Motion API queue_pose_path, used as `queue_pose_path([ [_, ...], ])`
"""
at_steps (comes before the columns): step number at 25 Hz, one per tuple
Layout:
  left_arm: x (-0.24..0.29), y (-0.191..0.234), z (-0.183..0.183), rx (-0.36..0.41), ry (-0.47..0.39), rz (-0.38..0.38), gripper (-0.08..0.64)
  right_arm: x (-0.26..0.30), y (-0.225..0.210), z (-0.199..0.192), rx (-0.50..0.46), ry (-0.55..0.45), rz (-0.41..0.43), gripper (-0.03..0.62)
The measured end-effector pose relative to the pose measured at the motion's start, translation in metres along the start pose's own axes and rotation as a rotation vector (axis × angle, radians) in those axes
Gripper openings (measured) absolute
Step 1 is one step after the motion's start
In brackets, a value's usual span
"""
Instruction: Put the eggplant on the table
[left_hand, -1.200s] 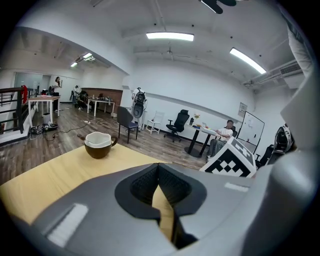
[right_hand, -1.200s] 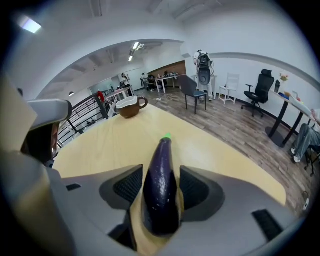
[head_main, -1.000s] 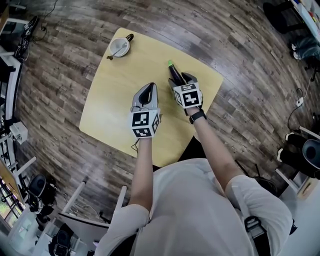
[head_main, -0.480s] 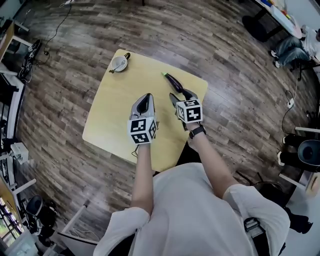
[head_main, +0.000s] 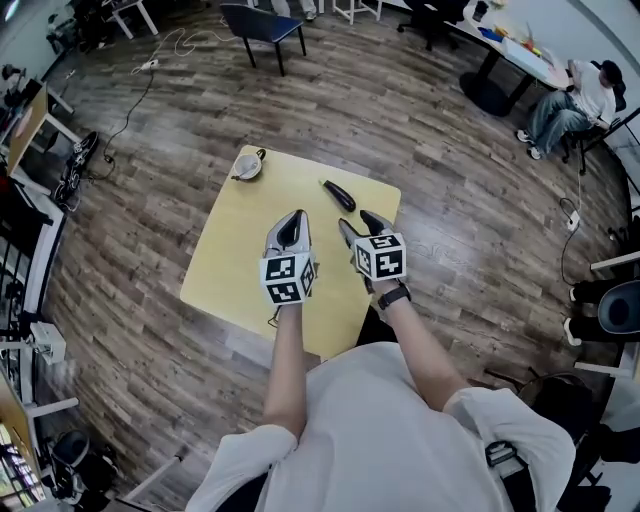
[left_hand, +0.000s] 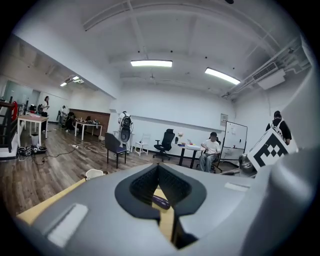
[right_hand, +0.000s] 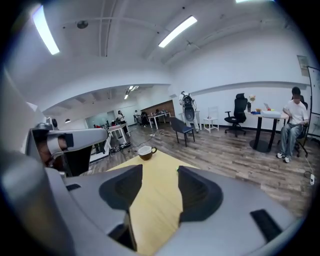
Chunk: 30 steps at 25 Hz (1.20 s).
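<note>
Far left corner of the surface (head_main: 240, 262): cup (head_main: 246, 167), untouched. My left tool (head_main: 291, 216): jaws together, nothing held. The eggplant (head_main: 338, 194) lies flat on the surface near its far right edge, apart from both tools. My right tool (head_main: 362, 224): jaws apart, empty, just short of the eggplant. Judgement: placing step looks done. The next move need only back both tools clear without nudging it.

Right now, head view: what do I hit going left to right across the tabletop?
cup → left gripper → eggplant → right gripper, all over the yellow table.
</note>
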<state>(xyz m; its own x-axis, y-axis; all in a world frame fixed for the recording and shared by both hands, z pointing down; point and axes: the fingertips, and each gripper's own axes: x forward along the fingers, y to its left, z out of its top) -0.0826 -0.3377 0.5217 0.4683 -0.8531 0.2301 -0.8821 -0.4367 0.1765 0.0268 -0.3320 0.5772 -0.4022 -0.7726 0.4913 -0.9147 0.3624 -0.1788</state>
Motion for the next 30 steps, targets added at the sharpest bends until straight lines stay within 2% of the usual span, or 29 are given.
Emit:
queue_pose_path([
  [8,-0.039,-0.017,0.033,0.079,-0.06,-0.032,0.009,-0.058,0.023,0.045,-0.03,-0.207,-0.064,0.19],
  [18,-0.083,-0.028,0.087,0.159,-0.189,-0.045,0.009,-0.133,0.044,0.104,-0.088,-0.47,-0.14,0.078],
  [25,-0.09,-0.033,0.109,0.174,-0.244,-0.051,0.009,-0.145,0.055,0.123,-0.13,-0.517,-0.123,0.038],
  [30,-0.086,-0.04,0.107,0.169,-0.255,-0.053,0.009,-0.147,0.054,0.118,-0.161,-0.494,-0.116,0.025],
])
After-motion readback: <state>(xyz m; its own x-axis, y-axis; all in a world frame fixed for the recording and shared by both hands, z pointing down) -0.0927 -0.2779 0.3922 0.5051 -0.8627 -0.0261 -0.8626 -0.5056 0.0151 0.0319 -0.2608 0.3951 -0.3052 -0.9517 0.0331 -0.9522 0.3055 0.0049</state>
